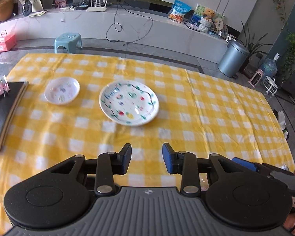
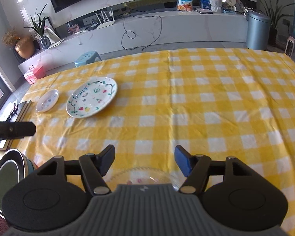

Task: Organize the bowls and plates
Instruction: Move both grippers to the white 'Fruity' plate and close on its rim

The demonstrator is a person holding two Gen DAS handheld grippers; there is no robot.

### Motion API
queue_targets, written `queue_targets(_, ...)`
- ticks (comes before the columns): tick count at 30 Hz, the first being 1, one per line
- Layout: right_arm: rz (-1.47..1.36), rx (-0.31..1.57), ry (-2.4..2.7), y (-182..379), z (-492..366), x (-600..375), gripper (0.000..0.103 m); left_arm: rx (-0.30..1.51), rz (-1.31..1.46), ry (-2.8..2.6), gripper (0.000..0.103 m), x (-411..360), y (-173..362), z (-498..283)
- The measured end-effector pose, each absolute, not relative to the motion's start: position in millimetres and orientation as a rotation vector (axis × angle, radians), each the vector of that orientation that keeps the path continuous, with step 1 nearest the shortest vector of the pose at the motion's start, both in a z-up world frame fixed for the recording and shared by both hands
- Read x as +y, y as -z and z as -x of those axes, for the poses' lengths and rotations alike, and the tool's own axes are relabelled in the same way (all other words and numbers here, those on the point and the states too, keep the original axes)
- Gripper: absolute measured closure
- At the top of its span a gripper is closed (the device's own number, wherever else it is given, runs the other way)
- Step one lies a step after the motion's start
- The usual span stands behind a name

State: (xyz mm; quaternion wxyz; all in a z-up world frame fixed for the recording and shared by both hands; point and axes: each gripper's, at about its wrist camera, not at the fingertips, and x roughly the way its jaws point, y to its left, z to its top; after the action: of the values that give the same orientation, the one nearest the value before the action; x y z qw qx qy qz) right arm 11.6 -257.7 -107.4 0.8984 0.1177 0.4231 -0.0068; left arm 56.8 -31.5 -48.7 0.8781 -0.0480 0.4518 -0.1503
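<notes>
Left tongs: my left gripper [image 1: 147, 158] hangs above the yellow checked cloth [image 1: 216, 106]; its jaws stand apart, with only cloth showing between them.
Right tongs: my right gripper [image 2: 144, 160] also has its jaws apart, wider than the left ones, and nothing is clamped in them.
Big plate: the large painted plate [image 1: 129, 103], white with fruits and a dark wavy line, lies flat on the cloth at about 12 o'clock from my left tongs, well apart from them. In the right view the same plate [image 2: 92, 99] lies at about 10 o'clock.
Small plate: the small white plate [image 1: 62, 90] lies near the big one, at its 9 o'clock side, not touching it. From my right tongs this plate [image 2: 47, 100] is at 10 o'clock, further out.
Glass dish: a clear glass dish [image 2: 147, 175] with a beaded rim lies on the cloth just under my right tongs, at 6 o'clock from the fingertips, partly hidden by the gripper body.
Bowls: dark stacked bowls [image 2: 8, 175] stand at 9 o'clock, low on the left edge of the right view.
Dark board: a flat black board [image 1: 4, 112] with a wooden edge lies at 9 o'clock of the left view.
Other gripper seen: a dark finger [image 2: 15, 130] comes in from the left edge of the right view, above the cloth.
</notes>
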Motion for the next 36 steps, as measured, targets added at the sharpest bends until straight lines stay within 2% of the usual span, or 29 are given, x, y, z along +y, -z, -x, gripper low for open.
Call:
queue_targets(8, -0.251, 0.894, -0.058, 113, -64, -238, 0.036, 0.939, 0.03, 0.334, 0.063, -11, 50, -119)
queue_targets(16, -0.216, 0.808, -0.051, 118, -110, -228, 0.035, 0.977, 0.027, 0.344, 0.063, 11, 80, -178)
queue_targets(24, -0.37, 0.788, -0.105, 140, -158, -238, 0.036, 0.951, 0.077, 0.379, 0.063, 22, 116, -214)
queue_targets(30, -0.42, 0.817, -0.106, 159, -190, -242, 0.05, 0.964, 0.135, 0.38, 0.063, 29, 142, -233)
queue_targets(32, -0.424, 0.829, -0.105, 165, -198, -242, 0.06, 0.967, 0.148, 0.379, 0.063, 30, 148, -236)
queue_targets(36, -0.434, 0.848, -0.117, 174, -205, -241, 0.065, 0.974, 0.163, 0.409, 0.063, 29, 157, -237)
